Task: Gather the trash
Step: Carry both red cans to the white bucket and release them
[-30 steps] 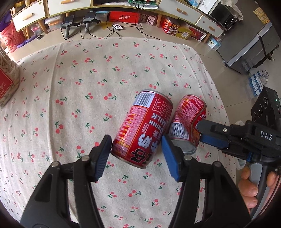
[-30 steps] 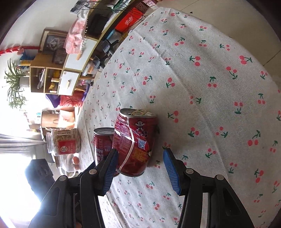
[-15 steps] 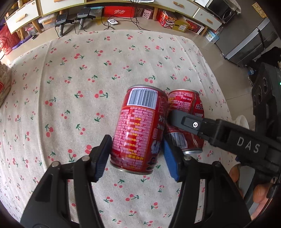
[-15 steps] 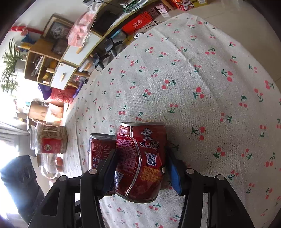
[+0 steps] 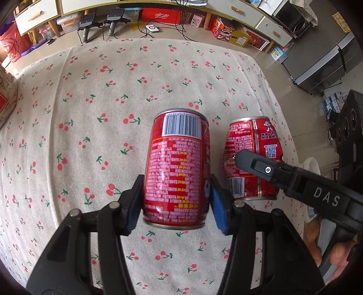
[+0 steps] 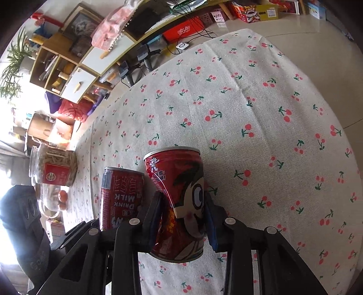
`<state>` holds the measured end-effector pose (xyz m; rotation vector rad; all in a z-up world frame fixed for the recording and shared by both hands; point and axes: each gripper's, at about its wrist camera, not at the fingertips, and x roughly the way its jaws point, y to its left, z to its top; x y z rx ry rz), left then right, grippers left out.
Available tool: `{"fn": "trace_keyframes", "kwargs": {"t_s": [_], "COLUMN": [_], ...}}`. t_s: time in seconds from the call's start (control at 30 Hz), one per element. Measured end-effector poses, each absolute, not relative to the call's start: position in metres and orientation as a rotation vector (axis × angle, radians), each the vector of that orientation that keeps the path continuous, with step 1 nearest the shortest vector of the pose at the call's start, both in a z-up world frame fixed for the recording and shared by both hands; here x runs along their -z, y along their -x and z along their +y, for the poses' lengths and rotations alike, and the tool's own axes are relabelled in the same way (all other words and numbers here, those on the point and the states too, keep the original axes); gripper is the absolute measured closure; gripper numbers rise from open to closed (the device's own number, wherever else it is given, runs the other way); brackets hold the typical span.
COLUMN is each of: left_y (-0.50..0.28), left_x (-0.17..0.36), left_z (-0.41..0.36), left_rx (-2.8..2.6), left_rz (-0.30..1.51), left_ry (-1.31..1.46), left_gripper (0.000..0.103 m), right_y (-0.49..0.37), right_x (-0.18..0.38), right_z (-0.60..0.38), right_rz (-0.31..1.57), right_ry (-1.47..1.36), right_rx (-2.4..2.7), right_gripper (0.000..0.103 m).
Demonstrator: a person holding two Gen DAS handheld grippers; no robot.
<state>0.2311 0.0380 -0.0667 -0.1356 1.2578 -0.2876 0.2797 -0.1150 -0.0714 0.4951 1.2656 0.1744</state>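
My left gripper (image 5: pixel 175 202) is shut on a red milk drink can (image 5: pixel 178 168) and holds it above the cherry-print tablecloth (image 5: pixel 90 118), barcode end away from me. My right gripper (image 6: pixel 182 219) is shut on a dented red can (image 6: pixel 179 204) with a cartoon face, also lifted off the cloth. In the left wrist view the dented can (image 5: pixel 251 156) hangs to the right, with a right finger (image 5: pixel 261 165) across it. In the right wrist view the milk can (image 6: pixel 121 199) is just left of the dented one.
A glass jar with a red label (image 6: pixel 53 168) and a glass bowl holding red fruit (image 6: pixel 51 199) stand at the table's left side. The table edge drops to the floor on the right (image 5: pixel 301 136). Shelves and boxes (image 5: pixel 158 15) line the far wall.
Both grippers closed on their cans and lifted them off the cloth. The milk can turned so its barcode and text face me; the dented can rotated to show the cartoon face.
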Motion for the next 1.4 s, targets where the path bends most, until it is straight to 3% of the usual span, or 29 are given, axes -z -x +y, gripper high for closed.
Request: {"fn": "trace_keyframes", "kwargs": {"t_s": [0.57,1.0,1.4], "left_y": [-0.204,-0.165,-0.137], "left_x": [0.053,0.027,0.019], "left_z": [0.015,-0.026,-0.074], "left_rx": [0.385,0.501,0.596], "left_rz": [1.227,1.163,1.140], "left_ry": [0.234,0.246,0.244], "left_gripper": [0.048,0.048,0.048], "right_y": [-0.246,-0.181,-0.165], "right_x": [0.030,-0.011,0.023], "right_z": [-0.178,-0.325,-0.365], "right_rz": [1.186,1.114,1.240], "right_ry": [-0.481,-0.550,-0.294], "right_rx": [-0.167,-0.005,0.175], "right_gripper": [0.068,0.068,0.068]}}
